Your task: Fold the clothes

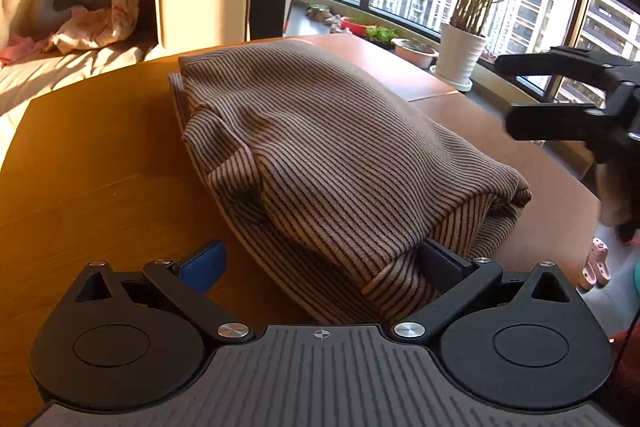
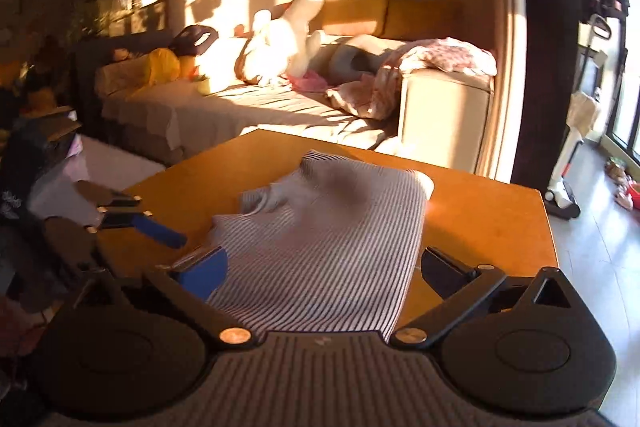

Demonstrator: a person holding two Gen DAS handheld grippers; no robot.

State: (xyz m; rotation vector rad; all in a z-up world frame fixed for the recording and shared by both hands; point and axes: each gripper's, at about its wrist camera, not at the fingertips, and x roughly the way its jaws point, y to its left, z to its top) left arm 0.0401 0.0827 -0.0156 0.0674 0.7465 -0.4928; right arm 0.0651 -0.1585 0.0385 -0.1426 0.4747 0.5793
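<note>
A brown striped garment (image 1: 328,155) lies folded in a thick bundle on the wooden table (image 1: 100,179). My left gripper (image 1: 320,263) is open, its jaws spread wide at the bundle's near end, with the cloth lying between them and over the right finger. My right gripper (image 2: 324,267) is open too, its jaws either side of the garment (image 2: 320,239) at another edge. In the left wrist view the right gripper (image 1: 516,95) shows at the far right, above the table. In the right wrist view the left gripper (image 2: 160,231) shows at the left.
A sofa (image 2: 280,107) with a pink blanket (image 2: 440,55) and soft toys stands beyond the table. A potted plant (image 1: 460,55) stands by the windows. The table's far edge (image 2: 400,155) and right edge are close to the garment.
</note>
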